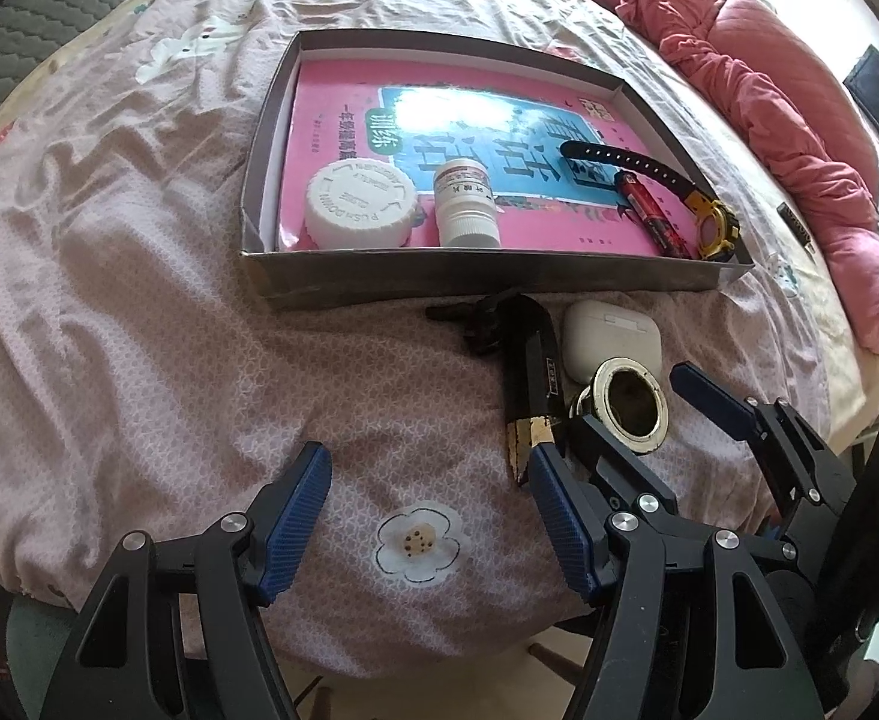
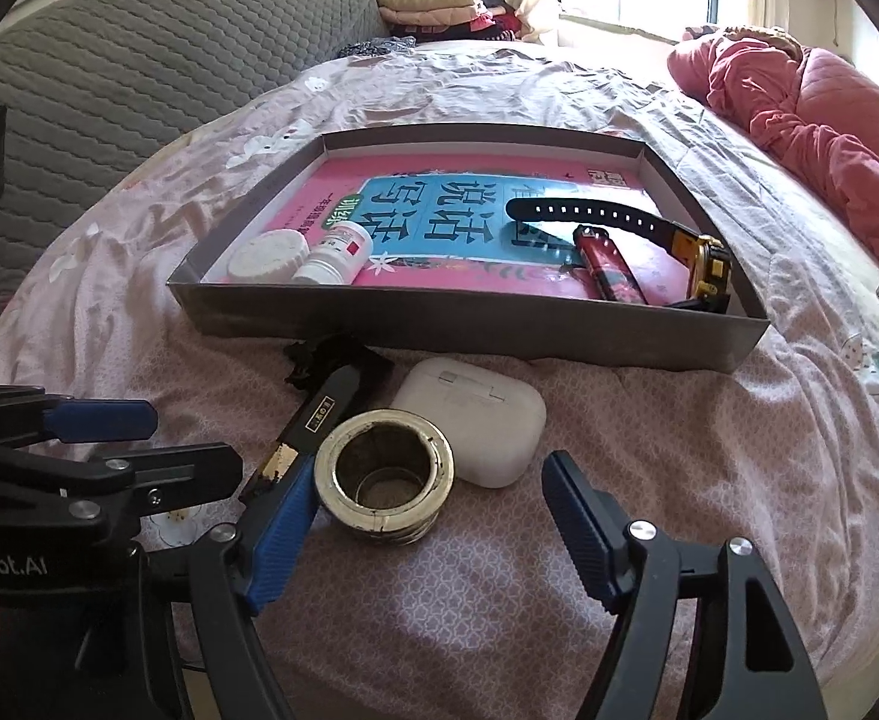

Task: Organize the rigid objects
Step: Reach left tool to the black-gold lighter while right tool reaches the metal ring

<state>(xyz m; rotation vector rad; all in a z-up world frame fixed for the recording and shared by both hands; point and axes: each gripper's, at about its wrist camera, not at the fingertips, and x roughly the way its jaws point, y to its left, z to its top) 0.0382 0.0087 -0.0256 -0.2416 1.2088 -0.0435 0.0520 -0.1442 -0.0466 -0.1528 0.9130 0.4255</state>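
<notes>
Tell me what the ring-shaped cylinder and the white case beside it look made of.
Ring-shaped cylinder: likely metal, tarnished; the rim shines pale while the threaded base and inside are dark and grimy.
White case: probably hard plastic, smooth and matte, with rounded corners, a lid seam and slight scuffing.

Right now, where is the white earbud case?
The white earbud case lies on the bedsheet outside the grey tray, just in front of its near wall. In the right wrist view it touches the metal ring, behind it.
</notes>
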